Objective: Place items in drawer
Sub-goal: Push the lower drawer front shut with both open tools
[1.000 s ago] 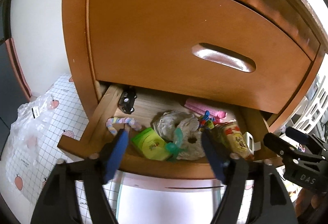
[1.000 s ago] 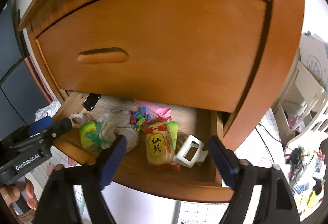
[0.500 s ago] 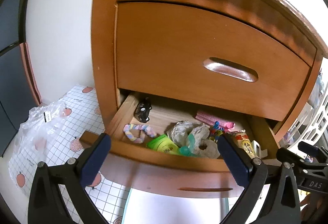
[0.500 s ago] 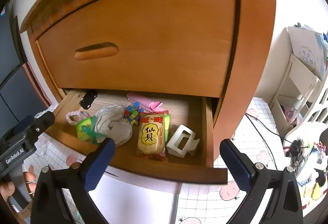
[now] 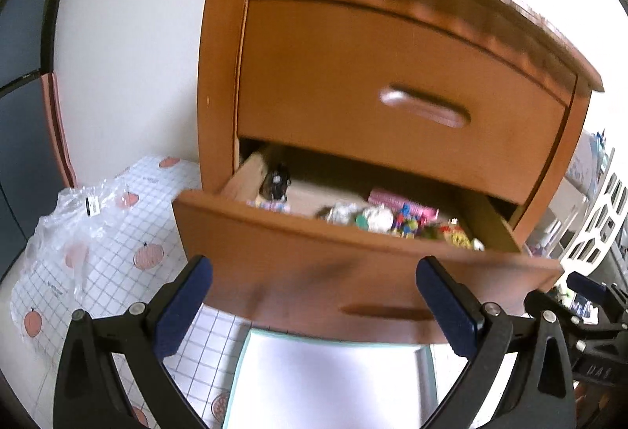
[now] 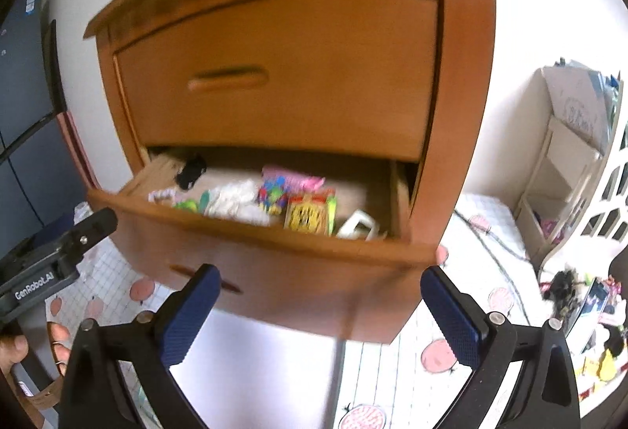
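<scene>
Now both grippers, left gripper (image 5: 314,295) and right gripper (image 6: 320,305), face the drawer (image 6: 274,268), spread empty.

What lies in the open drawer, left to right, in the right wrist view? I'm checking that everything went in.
Pastel ring → black toy car → green packet → white cloth → colourful block toy → yellow snack packet → white plastic holder.

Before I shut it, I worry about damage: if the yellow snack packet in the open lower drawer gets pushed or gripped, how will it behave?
The yellow snack packet looks like thin printed film, so it probably crinkles and slides easily. It seems flat and light, likely shifting against the white plastic piece beside it. Contents may crush if squeezed hard.
</scene>
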### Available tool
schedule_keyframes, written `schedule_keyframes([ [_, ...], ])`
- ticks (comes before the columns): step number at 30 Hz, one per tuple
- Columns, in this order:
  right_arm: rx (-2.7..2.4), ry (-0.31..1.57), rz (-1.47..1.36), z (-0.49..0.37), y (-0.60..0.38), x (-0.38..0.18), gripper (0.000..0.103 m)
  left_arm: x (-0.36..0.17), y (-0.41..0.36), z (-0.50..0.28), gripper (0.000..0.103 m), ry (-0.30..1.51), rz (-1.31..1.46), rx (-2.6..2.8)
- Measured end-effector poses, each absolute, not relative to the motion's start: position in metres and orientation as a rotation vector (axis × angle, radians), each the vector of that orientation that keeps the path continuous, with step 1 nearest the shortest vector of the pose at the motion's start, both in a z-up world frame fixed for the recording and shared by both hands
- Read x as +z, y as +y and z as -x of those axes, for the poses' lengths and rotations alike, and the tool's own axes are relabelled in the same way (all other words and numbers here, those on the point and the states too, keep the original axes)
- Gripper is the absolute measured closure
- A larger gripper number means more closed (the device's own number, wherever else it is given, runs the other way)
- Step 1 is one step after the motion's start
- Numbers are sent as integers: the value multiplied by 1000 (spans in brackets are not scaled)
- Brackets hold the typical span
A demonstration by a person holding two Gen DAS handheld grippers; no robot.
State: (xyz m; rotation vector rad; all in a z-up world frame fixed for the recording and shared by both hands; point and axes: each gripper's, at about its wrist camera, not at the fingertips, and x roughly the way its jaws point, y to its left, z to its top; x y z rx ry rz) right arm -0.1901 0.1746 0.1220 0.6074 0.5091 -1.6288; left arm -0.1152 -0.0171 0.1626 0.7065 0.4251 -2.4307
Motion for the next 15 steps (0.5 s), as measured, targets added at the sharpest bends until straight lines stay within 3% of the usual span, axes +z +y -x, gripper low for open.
schedule_keyframes([
  [15,-1585,583,-678,178,155,78,0,127,-19,136,0,446,-834,-2399],
])
